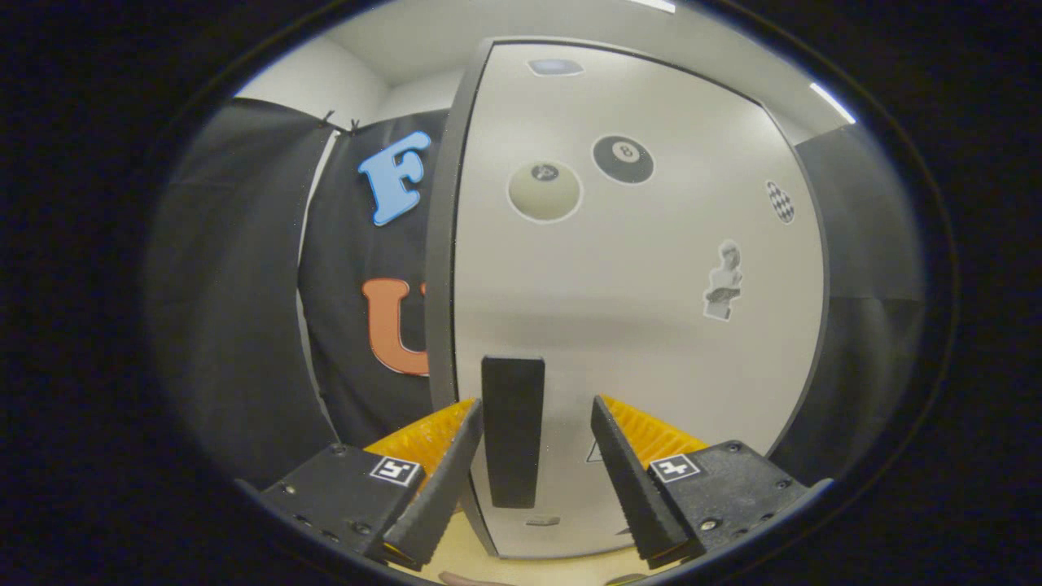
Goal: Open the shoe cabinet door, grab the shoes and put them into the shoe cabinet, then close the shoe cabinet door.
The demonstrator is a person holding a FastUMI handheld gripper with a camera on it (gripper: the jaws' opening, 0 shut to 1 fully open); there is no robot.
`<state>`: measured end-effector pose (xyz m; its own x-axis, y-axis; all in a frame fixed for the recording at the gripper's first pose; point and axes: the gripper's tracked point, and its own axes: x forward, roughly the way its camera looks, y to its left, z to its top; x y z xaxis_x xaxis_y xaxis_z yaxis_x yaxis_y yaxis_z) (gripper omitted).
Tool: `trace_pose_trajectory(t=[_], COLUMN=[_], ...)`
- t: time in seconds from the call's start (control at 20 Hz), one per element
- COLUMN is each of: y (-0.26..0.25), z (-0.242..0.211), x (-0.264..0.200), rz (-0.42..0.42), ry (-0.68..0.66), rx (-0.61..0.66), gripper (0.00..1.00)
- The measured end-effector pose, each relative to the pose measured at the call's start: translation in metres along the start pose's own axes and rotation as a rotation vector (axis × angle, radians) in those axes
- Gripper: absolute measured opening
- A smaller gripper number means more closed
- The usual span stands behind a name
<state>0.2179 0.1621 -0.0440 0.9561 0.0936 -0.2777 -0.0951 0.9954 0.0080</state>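
Note:
A pale shoe cabinet door (643, 309) with a dark frame stands right in front of me, shut as far as I can tell. Several stickers dot it, among them a billiard ball and a bust. Its dark upright handle (513, 427) sits near the door's left edge, low down. My gripper (537, 407) is open, and the handle shows between the two fingers, closer to the left fingertip (472, 411). Neither finger presses on it. I cannot tell how far ahead of the tips the handle lies.
Black cloth walls (236, 309) hang left and right of the cabinet. A light wooden floor (464, 553) shows under the fingers at the cabinet's foot. White room walls and ceiling lights rise above the cloth.

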Motion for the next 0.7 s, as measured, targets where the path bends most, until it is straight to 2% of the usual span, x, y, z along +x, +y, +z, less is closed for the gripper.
trace_pose_trajectory(t=[0.05,0.2,0.3,0.35,0.5,0.7], y=[0.001,0.012,0.014,0.012,0.013,0.014], z=[0.007,0.008,0.006,0.006,0.005,0.005], x=[0.002,-0.001,-0.001,-0.001,-0.005,-0.019], rz=[0.003,0.020,0.000,-0.003,0.045,0.086], ry=[-0.038,-0.049,-0.047,-0.047,-0.029,-0.008], rx=[0.021,0.033,0.026,0.010,0.033,0.025], gripper=[0.81,0.74,0.40,0.35,0.29,0.28])
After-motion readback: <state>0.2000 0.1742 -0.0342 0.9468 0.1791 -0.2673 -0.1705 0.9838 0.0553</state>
